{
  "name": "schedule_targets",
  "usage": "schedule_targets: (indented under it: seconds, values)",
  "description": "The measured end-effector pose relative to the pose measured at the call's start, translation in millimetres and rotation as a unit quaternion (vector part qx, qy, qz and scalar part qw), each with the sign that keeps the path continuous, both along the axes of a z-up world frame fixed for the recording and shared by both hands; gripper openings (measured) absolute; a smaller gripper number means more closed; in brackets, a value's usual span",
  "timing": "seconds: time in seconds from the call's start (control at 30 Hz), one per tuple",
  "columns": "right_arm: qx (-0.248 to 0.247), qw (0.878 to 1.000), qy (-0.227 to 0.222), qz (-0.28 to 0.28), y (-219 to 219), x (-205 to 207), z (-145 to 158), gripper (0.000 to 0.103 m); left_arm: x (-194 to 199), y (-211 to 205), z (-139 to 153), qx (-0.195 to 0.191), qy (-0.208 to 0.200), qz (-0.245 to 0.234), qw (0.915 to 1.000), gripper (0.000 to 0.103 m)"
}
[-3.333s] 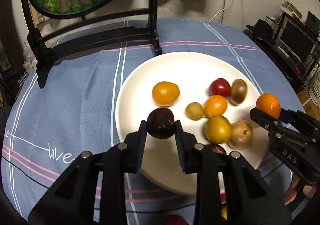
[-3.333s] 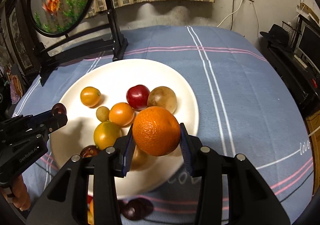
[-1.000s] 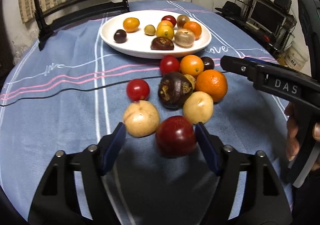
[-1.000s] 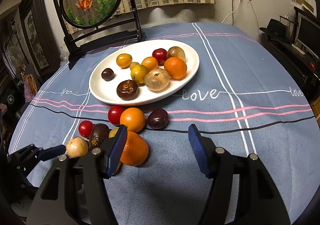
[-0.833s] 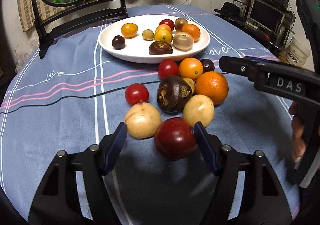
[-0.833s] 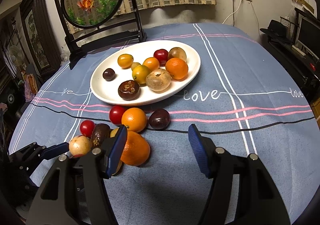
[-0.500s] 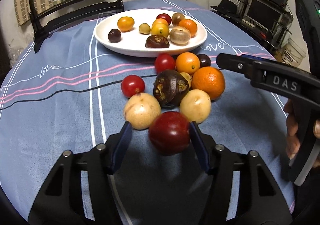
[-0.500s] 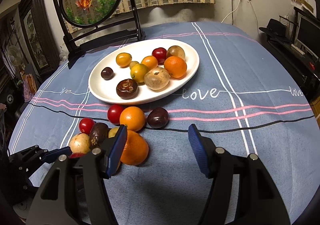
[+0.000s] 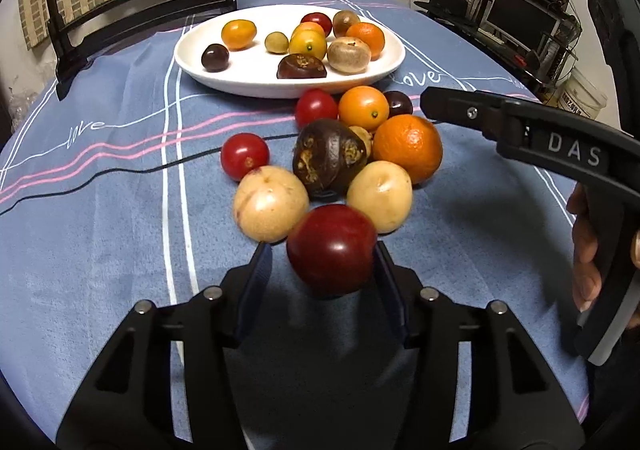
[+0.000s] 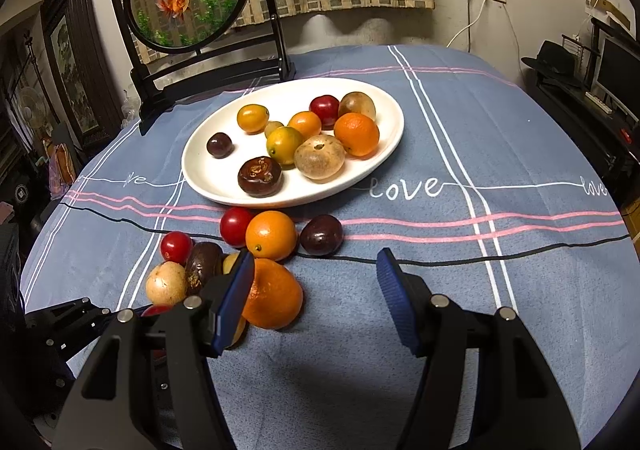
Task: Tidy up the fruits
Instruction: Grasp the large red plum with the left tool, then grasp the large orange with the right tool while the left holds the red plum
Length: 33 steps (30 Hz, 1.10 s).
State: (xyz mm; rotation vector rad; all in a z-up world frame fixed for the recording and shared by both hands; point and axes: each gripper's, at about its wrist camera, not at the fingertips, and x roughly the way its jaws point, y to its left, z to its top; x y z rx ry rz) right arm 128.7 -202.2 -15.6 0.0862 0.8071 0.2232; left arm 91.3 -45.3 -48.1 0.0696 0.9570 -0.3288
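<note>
White oval plate (image 10: 200, 173) on the tabletop (image 10: 500, 121), holding ten small round fruits: orange, yellow, red, tan and dark wrinkled ones. A loose cluster of fruits lies on the blue striped cloth (image 9: 100, 230) just in front of the plate; "love" is written on the cloth in white script. Left tool (image 9: 322, 272): jaws have just been closing around a smooth dark-red plum (image 9: 331, 248) at the cluster's near edge; right pad touching, left pad a slight gap away. Right tool (image 10: 314, 290), marked "DAS": jaws apart, empty, beside an orange (image 10: 276, 300).

Dark red plum (image 9: 331, 248) (glossy) beside clustered fruits (image 9: 340, 153)
</note>
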Motion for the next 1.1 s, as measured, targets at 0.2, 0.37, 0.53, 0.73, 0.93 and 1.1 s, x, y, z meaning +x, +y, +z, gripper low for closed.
schedule_targets:
  seconds: [0.2,0.37,0.53,0.73,0.93,1.1]
  values:
    - [-0.005,1.000,0.003,0.003,3.0,0.8,-2.4,0.064,0.6,-1.4,0.2,0.004,-0.006,0.002,1.0000,0.049]
    - [-0.005,1.000,0.004,0.001,2.6,0.9,-3.1,0.064,-0.5,-2.3,1.2,0.001,-0.006,-0.006,1.0000,0.042]
    - [-0.004,1.000,0.003,0.003,1.9,0.9,-2.8,0.064,-0.8,0.2,2.5,-0.006,0.001,-0.003,1.0000,0.041]
    - [-0.028,0.999,-0.007,0.019,2.1,-4.0,3.2,0.064,-1.9,10.9,12.1,-0.021,-0.006,0.008,0.9997,0.041]
    - [-0.047,0.997,-0.018,0.066,15.6,-12.7,5.6,0.064,0.5,21.5,17.8,-0.036,-0.009,0.020,0.9991,0.041]
    - [-0.059,0.995,-0.009,0.079,22.8,-12.6,-0.1,0.064,0.6,22.6,18.7,-0.036,-0.010,0.023,0.9990,0.041]
